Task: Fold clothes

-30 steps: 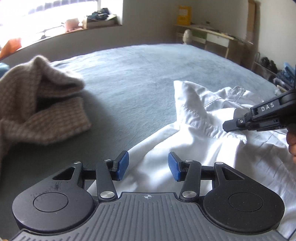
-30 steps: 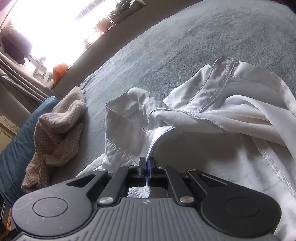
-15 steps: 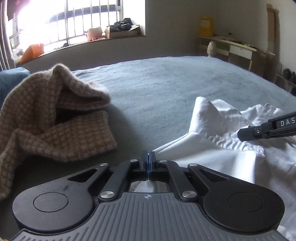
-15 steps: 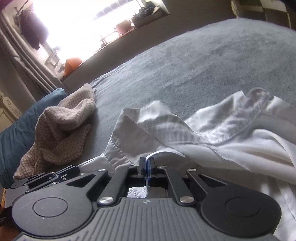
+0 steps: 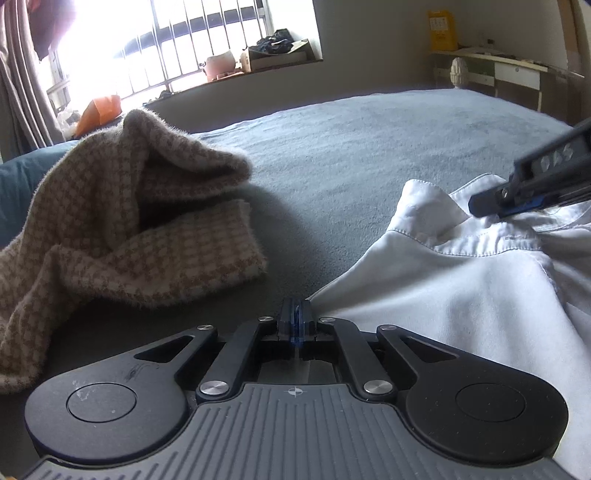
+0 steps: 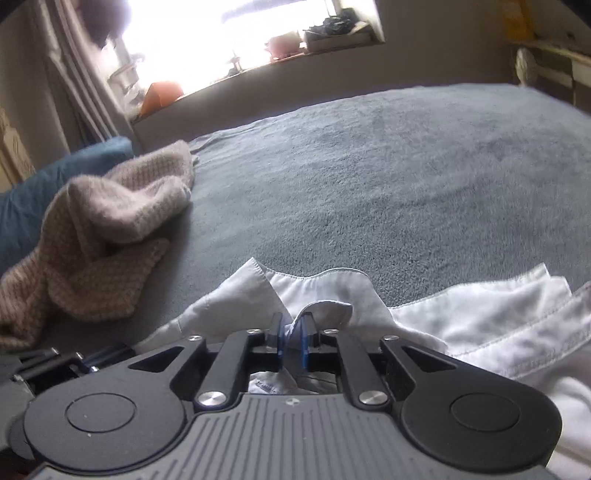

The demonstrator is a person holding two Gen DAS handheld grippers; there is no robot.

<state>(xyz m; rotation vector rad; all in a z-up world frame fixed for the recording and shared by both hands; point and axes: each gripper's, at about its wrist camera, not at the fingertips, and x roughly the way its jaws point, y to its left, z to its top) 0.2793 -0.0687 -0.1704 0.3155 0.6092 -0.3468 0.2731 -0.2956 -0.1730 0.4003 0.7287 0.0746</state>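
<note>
Shirt (image 6: 461, 325) collar between parting right tongs (image 6: 291, 345).

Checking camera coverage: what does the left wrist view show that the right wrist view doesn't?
Left wrist only: the left tongs shut at the white shirt edge, the right tongs from outside at the collar, and a yellow box on the far wall.
Right wrist only: the right tongs' pads, just opening, with a shirt fold between them, and the shirt's open front.
Both: the shirt, the checked brown garment, the grey bedspread, the bright window.
</note>
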